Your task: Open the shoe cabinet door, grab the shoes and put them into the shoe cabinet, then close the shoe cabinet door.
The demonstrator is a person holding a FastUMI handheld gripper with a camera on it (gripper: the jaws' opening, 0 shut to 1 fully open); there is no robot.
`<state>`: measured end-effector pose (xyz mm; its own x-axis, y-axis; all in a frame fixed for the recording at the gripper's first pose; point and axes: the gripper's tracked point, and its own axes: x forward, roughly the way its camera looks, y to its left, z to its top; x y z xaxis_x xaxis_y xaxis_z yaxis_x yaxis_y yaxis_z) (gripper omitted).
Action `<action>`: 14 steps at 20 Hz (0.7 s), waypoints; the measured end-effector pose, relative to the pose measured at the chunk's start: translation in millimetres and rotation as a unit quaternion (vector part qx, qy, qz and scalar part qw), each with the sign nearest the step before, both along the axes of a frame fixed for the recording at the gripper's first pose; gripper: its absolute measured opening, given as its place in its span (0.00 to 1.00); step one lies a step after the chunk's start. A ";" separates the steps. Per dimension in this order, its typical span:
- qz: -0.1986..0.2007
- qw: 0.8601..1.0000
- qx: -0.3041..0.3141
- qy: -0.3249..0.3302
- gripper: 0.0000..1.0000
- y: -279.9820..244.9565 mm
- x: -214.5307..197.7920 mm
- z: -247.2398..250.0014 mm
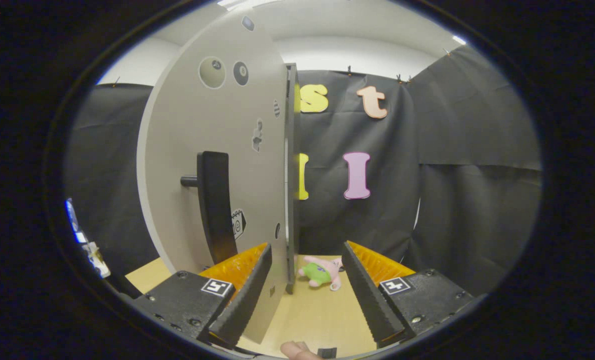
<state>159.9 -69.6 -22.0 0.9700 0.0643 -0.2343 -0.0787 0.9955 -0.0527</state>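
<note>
Looking along your gripper [305,280], you see the two fingers spread wide apart, released and gripping nothing. The free edge of the shoe cabinet door [217,145] stands in the gap between them, much closer to the left finger [244,295], whose inner face lies just beside the door's lower part; whether it actually touches the panel you cannot tell. The right finger [365,290] stands well clear of the door, with bare surface [312,315] showing between the two. The door is a pale grey panel, upright and swung open so that its thin edge points toward you and its broad face spreads away to the left. A dark, upright bar handle [216,200] stands off that face on a short peg, up beyond the left finger. A few small stickers and round marks are scattered across the panel. Just ahead of the fingers, past the door's bottom corner, a small pink and green plush toy [323,272] lies on the light wooden surface, nearer the right finger than the left. Right at the near end of the surface, below the gap between the fingers, a fingertip of your hand [297,351] shows beside a small dark piece of the rig. Beyond everything hangs the booth's black cloth wall [457,175], with a white wall and ceiling above it. Far off to the left, beside the left finger's base, a small blue and white object sits, too distorted to identify.
</note>
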 end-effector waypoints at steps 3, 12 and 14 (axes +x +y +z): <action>-0.003 1.000 -0.001 -0.012 0.93 20.4 -1.8 -0.9; -0.050 0.997 -0.025 -0.049 0.93 62.9 1.8 7.0; -0.066 0.996 -0.032 -0.059 0.93 71.3 2.6 5.9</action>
<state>162.5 1.8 -16.1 0.9901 -0.0762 -0.1182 0.0624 0.9912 -0.1166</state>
